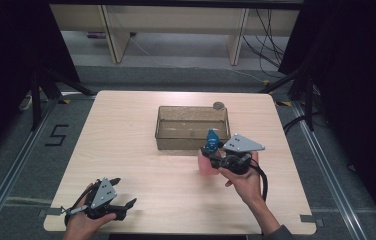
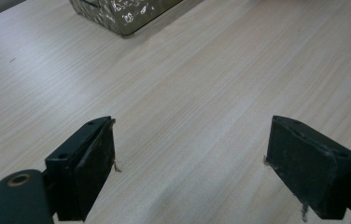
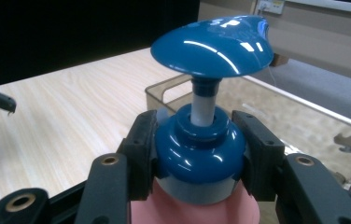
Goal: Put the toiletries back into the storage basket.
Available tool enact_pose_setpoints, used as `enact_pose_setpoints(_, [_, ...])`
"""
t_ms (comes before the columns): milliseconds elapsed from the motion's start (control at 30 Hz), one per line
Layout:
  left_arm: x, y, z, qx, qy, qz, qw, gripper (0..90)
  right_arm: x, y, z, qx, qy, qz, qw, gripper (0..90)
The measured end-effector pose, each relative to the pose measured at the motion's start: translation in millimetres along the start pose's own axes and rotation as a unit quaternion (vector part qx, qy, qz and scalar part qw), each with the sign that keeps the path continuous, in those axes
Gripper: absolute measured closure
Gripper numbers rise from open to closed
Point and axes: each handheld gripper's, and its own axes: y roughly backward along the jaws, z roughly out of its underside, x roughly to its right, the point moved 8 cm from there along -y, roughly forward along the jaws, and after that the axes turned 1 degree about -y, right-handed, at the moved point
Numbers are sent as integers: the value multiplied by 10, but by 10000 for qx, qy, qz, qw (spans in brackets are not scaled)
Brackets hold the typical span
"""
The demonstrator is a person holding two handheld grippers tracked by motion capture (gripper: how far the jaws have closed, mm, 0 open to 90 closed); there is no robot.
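One tool, the right tool (image 3: pixel 200 154), clamps the pump bottle (image 3: pixel 206 154); the left tool (image 2: pixel 190 172) gapes wide, empty.

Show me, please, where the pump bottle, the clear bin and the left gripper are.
pump bottle (image 3: pixel 213 49): right gripper view, on its blue pump head.
clear bin (image 1: pixel 192 142): high view, on its near wall.
left gripper (image 2: pixel 190 163): left gripper view, midway between its fingertips.

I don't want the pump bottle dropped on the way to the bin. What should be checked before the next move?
1. Right gripper shut on the pump bottle at its blue collar: ok.
2. Bottle upright: ok.
3. Clear bin open on top, nothing seen inside: ok.
4. Bottle beside the bin's near wall: ok.
5. Left gripper open, far from the path: ok.
6. Bottle lifted off the table: cannot tell.
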Motion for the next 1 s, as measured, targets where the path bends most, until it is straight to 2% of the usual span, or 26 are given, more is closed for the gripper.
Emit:
enact_pose_setpoints(67, [-13, 4, 7, -42, -47, -21, 10000, 150, 71, 1, -78, 87, 63, 101, 9999, 539])
enact_pose_setpoints(133, [-16, 4, 9, -55, -68, -20, 10000, 150, 96, 3, -118, 75, -19, 97, 9999, 539])
enact_pose_setpoints(233, [-16, 2, 10, -59, -60, -15, 10000, 149, 148, 3, -168, 94, 55, 159, 9998, 539])
enact_pose_setpoints(267, [-12, 1, 10, -52, -32, -14, 10000, 150, 176, -1, -206, 69, -41, 152, 9999, 539])
enact_pose_setpoints(333, [-12, -3, 10, -38, -15, -8, 10000, 149, 232, 7, -249, 30, -8, 182, 9998, 539])
enact_pose_setpoints(367, [-12, -3, 10, -38, -15, -8, 10000, 150, 240, 1, -272, 49, -103, 177, 9998, 539])
enact_pose_setpoints(433, [-17, -3, 12, -57, -39, -13, 10000, 150, 271, -2, -298, 47, -27, 164, 9999, 539])
enact_pose_setpoints(500, [-17, -3, 13, -64, -35, -28, 10000, 150, 312, 2, -340, 32, -113, 230, 9997, 539])
enact_pose_setpoints(600, [-18, -3, 14, -75, -35, -33, 10000, 150, 378, -3, -406, 41, -72, 284, 9996, 539])
enact_pose_setpoints(633, [-18, -2, 14, -75, -33, -34, 10000, 150, 435, -1, -450, 88, 25, 389, 9992, 539])
enact_pose_setpoints(733, [-18, -3, 13, -65, -39, -20, 10000, 150, 466, 0, -480, 18, -132, 393, 9991, 539])
enact_pose_setpoints(767, [-18, -3, 13, -65, -39, -20, 10000, 150, 466, 0, -480, 18, -132, 393, 9991, 539])
enact_pose_setpoints(800, [-15, -3, 9, -45, -30, -10, 10000, 150, 525, -19, -514, 128, 32, 465, 9988, 539])
enact_pose_setpoints(833, [-15, -3, 9, -45, -30, -10, 10000, 149, 525, -19, -514, 128, 32, 465, 9988, 539])
enact_pose_setpoints(867, [-15, -3, 8, -39, -24, -9, 10000, 149, 523, -15, -502, 67, -117, 467, 9988, 539])
enact_pose_setpoints(1000, [-19, -3, 12, -57, -42, -16, 10000, 150, 597, -40, -494, 92, -127, 510, 9986, 539])
